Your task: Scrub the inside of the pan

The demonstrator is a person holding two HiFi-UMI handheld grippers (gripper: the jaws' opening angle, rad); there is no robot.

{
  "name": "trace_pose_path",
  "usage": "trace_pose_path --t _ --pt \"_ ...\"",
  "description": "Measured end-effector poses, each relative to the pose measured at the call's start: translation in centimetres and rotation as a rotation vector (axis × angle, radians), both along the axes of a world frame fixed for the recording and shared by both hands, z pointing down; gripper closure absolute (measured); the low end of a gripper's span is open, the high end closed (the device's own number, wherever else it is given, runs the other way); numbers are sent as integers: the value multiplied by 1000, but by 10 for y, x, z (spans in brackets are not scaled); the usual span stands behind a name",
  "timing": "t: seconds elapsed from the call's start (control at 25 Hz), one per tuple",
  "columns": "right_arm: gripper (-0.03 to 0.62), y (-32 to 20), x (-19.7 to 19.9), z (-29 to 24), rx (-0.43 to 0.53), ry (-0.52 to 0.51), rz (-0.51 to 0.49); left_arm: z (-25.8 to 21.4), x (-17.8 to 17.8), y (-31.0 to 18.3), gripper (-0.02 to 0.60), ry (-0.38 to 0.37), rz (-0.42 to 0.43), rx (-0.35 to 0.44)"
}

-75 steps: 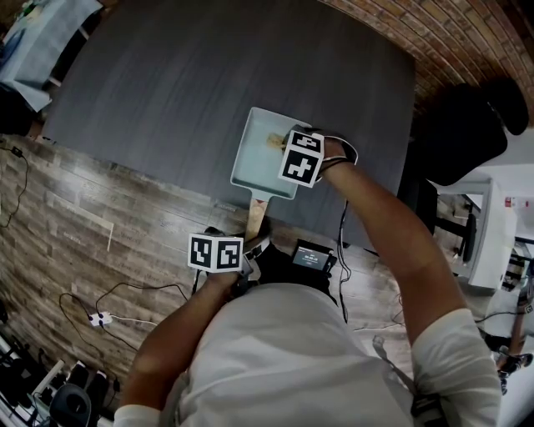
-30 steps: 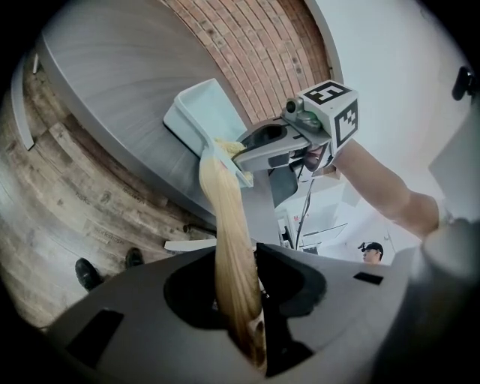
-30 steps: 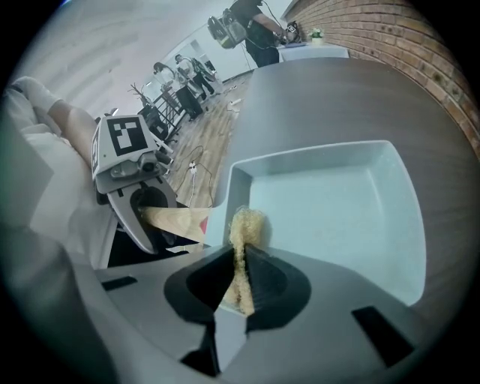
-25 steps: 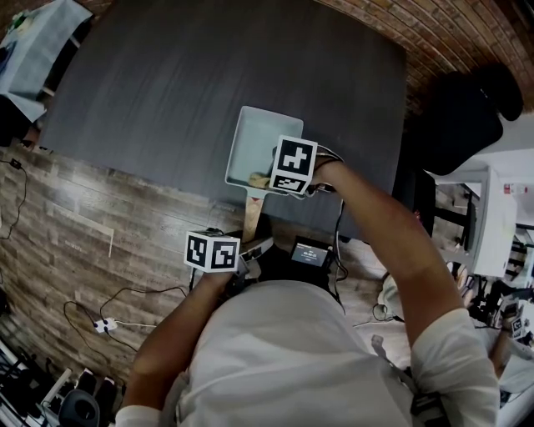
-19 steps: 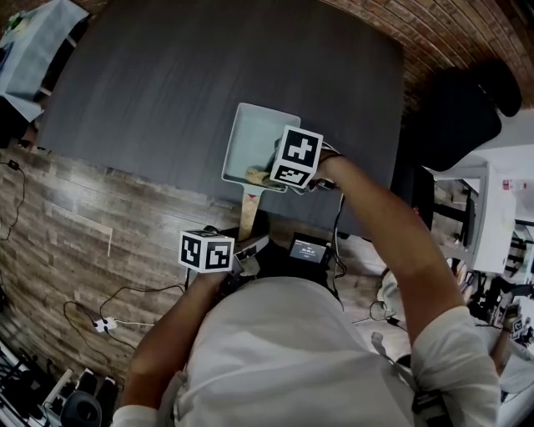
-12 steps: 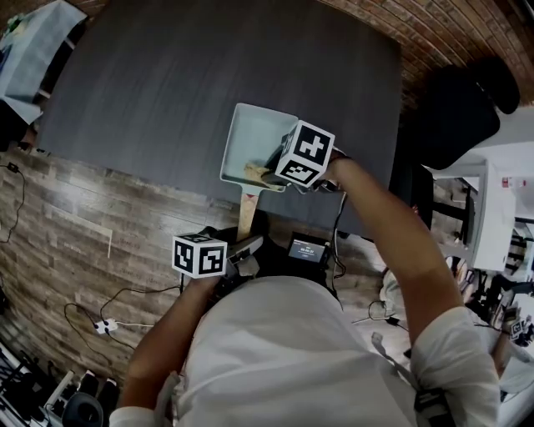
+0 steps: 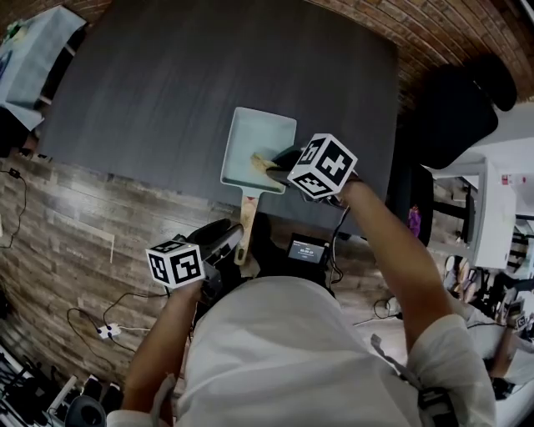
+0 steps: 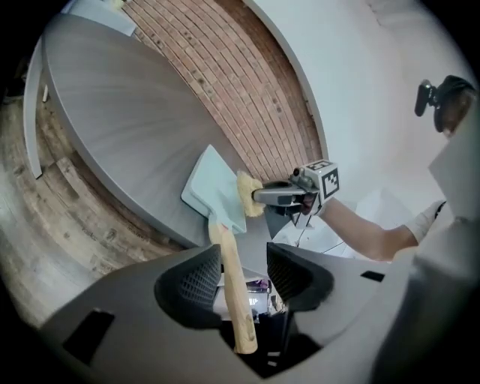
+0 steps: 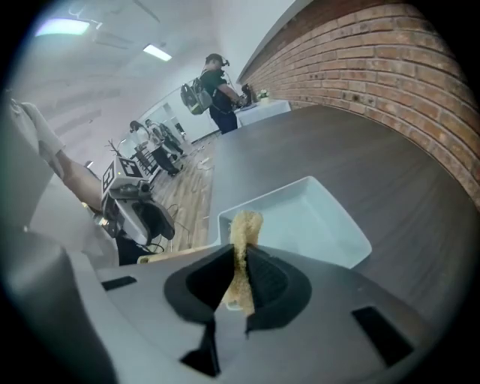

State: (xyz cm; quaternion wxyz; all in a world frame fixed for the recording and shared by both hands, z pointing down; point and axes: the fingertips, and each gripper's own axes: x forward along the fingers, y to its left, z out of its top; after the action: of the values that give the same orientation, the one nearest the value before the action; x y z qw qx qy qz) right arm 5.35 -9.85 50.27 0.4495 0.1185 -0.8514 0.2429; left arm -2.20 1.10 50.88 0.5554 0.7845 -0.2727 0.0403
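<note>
A pale blue square pan (image 7: 253, 138) with a wooden handle (image 7: 245, 227) lies near the front edge of the dark table. My right gripper (image 7: 277, 164) is shut on a yellow sponge (image 7: 259, 160), held over the pan's near right corner. In the right gripper view the sponge (image 9: 244, 229) sticks up between the pads, with the pan (image 9: 307, 217) just beyond. My left gripper (image 7: 227, 240) sits at the handle's end. In the left gripper view its jaws stand apart around the handle (image 8: 234, 300), with a gap on the right side. The sponge (image 8: 247, 193) touches the pan (image 8: 211, 187) there.
The dark grey table (image 7: 167, 75) stretches far and left of the pan. A brick wall (image 7: 450, 25) lies beyond it and a black chair (image 7: 455, 117) stands at the right. Cables (image 7: 108, 329) lie on the wooden floor. People stand at a distance (image 9: 217, 82).
My left gripper has drawn back to the lower left and its jaws have spread off the handle. My right gripper has shifted right and tilted, with the sponge still in the pan.
</note>
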Motion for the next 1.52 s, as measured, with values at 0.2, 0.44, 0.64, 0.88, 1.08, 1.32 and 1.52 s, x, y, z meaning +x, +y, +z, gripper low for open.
trace_pose_path --t 0.2,0.44,0.64,0.88,1.08,1.32,1.52 --pt "543 -7 6 -20 89 -55 158 -34 -19 -16 395 57 -74 93" --pt "543 -5 5 -49 153 -147 333 -72 -45 -21 489 86 -108 200" --pt "543 -2 4 -85 210 -288 530 -94 -64 -20 541 108 -119 250" --pt "543 15 3 -123 297 -408 698 -128 -75 -18 541 147 -95 323" --pt "543 32 1 -157 419 -452 756 -163 -78 -17 541 172 -30 428" --pt "543 63 4 -193 525 -489 758 -192 -80 -2 540 166 -20 514" --pt "543 90 16 -221 582 -531 724 -219 -77 20 540 133 -61 596"
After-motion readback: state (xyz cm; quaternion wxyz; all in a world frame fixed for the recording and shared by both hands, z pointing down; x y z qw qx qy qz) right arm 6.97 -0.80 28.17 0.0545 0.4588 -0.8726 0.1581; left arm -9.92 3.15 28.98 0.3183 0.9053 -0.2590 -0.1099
